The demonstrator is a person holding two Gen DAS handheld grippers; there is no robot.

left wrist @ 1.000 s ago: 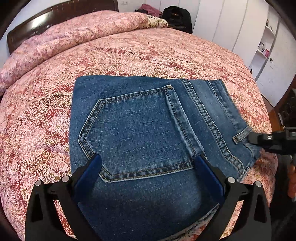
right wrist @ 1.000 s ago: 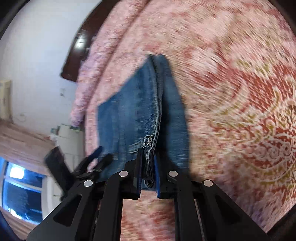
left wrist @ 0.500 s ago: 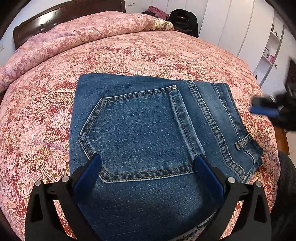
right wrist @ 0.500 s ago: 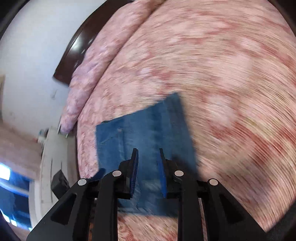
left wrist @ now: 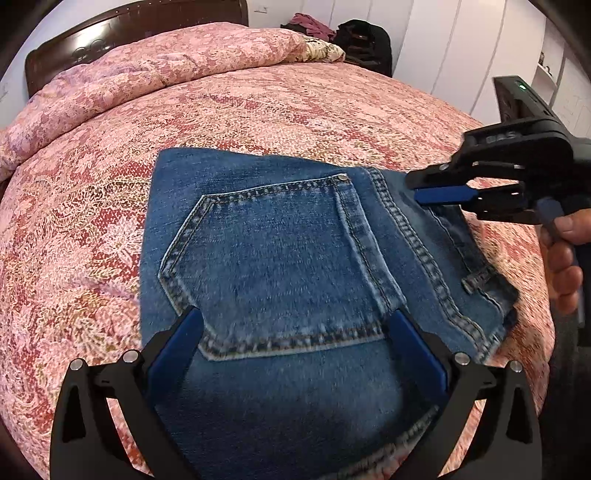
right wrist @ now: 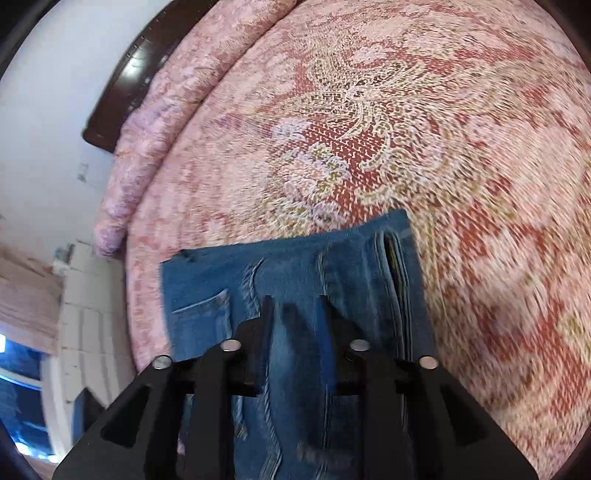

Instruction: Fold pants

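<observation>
Blue jeans [left wrist: 280,258] lie folded into a flat rectangle on the pink patterned bed, back pocket up. My left gripper [left wrist: 295,332] is open, its blue pads wide apart just over the pocket's near edge, holding nothing. My right gripper [left wrist: 417,188] shows in the left wrist view at the right, above the jeans' far right corner by the waistband. In the right wrist view the jeans [right wrist: 295,269] lie under my right gripper [right wrist: 295,317], whose fingers stand a small gap apart with nothing between them.
The pink floral bedspread [left wrist: 258,103] covers the whole bed. A rolled quilt [left wrist: 147,74] lies along the dark headboard [left wrist: 110,29]. White wardrobes [left wrist: 443,44] and dark bags [left wrist: 362,40] stand beyond the far side. The bed's edge lies right of the jeans.
My right gripper let go of the jeans' waistband edge, opened, lifted and swung round over the far right corner. The jeans settled flat. My left gripper stayed open in place.
</observation>
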